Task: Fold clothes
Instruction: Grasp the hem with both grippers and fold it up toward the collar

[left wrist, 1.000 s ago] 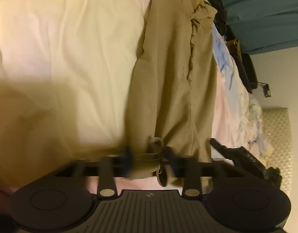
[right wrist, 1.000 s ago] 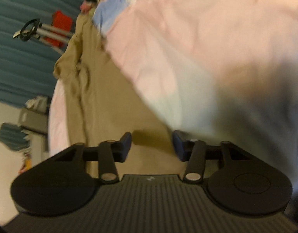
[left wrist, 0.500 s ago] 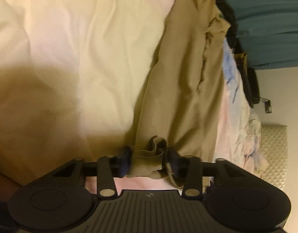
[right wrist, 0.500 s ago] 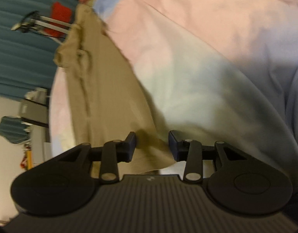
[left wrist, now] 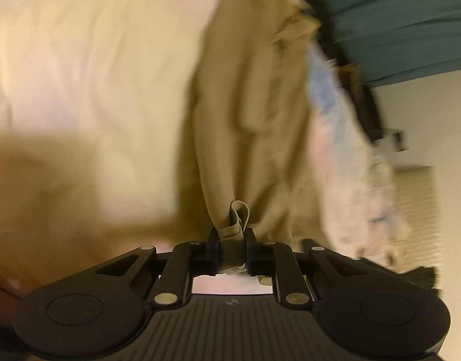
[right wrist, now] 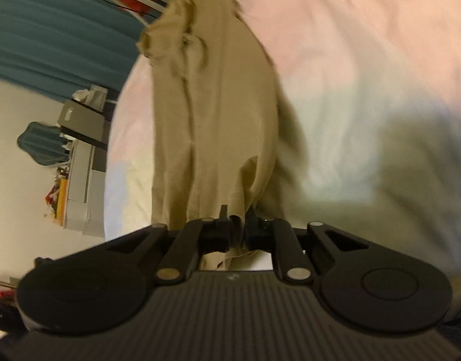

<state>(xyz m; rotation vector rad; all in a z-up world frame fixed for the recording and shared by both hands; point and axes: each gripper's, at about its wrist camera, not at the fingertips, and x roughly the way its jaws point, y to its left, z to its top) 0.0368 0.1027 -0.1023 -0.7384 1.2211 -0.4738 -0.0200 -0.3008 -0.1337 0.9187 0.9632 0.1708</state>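
Observation:
A tan garment (left wrist: 254, 114) lies lengthwise on the pale bed sheet (left wrist: 95, 69), running away from both grippers; it also shows in the right wrist view (right wrist: 212, 114). My left gripper (left wrist: 232, 240) is shut on a bunched corner of the garment's near hem, with a fabric loop sticking up between the jaws. My right gripper (right wrist: 237, 225) is shut on the other near corner, and the cloth rises a little off the sheet there. The garment's far end is crumpled.
The pink and pale blue bed sheet (right wrist: 365, 69) fills the right wrist view. A heap of light printed clothes (left wrist: 350, 156) lies along the bed's right side. Teal curtains (right wrist: 50, 24), a grey shelf unit (right wrist: 80, 165) and a tripod stand beyond the bed.
Both grippers closed: the left tightened on the bunched hem, and the right, open half a second ago, now grips the other corner. The near edge has lifted slightly.

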